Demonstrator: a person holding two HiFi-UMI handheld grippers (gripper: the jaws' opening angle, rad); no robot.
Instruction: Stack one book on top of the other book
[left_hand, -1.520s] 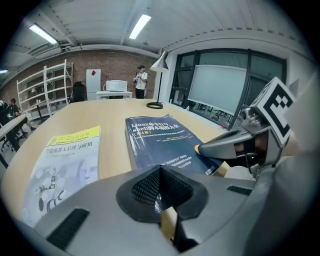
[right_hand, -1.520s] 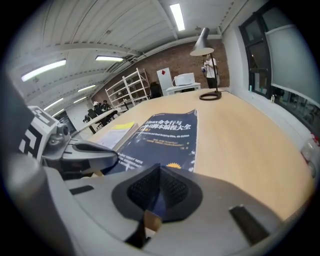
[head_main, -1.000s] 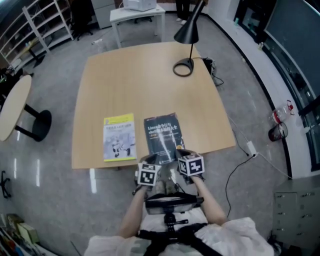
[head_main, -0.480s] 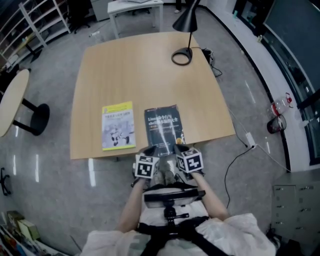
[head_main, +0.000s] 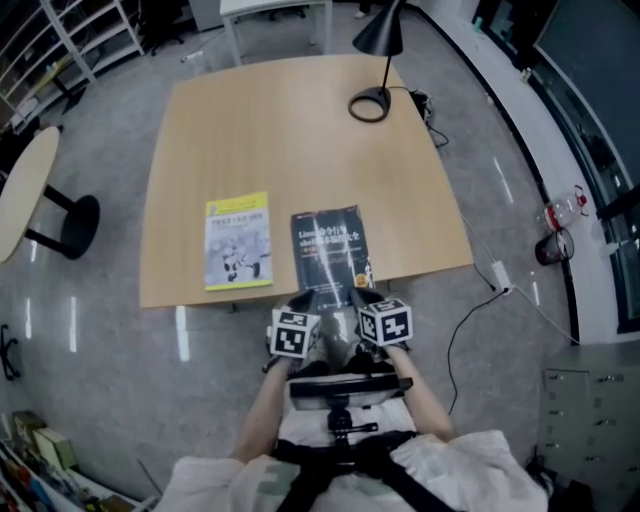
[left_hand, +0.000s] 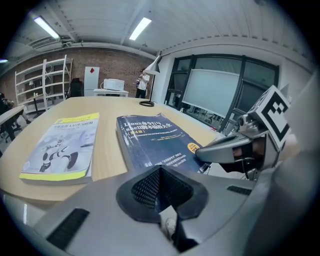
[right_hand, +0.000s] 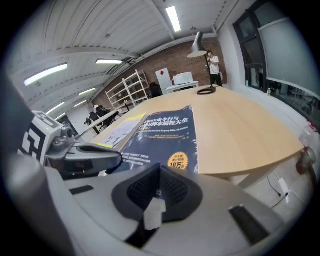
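Books lie side by side, unstacked, along the near edge of the desk (head_main: 300, 130).

Head view: the dark blue book (head_main: 328, 250) is at the middle of the near edge, with its lower end reaching that edge. The yellow book (head_main: 238, 240) is just beside it toward the left edge, separated by a strip of bare desk. A black lamp (head_main: 380, 38) stands near the far right corner. The left gripper (head_main: 305, 303) and right gripper (head_main: 366, 298) sit side by side at the near edge, both aimed at the dark blue book's near end. Contact with the book cannot be determined.

Left gripper view: the fingers (left_hand: 145, 189) are closed together with nothing between them. The dark blue book lies straight ahead, cover up, with the yellow book to its left. The right gripper's tip is over the dark blue book's near right corner.

Right gripper view: the fingers (right_hand: 175, 189) are closed together and empty. The dark blue book lies directly ahead, with the yellow book past its left side. The left gripper is alongside at the left.
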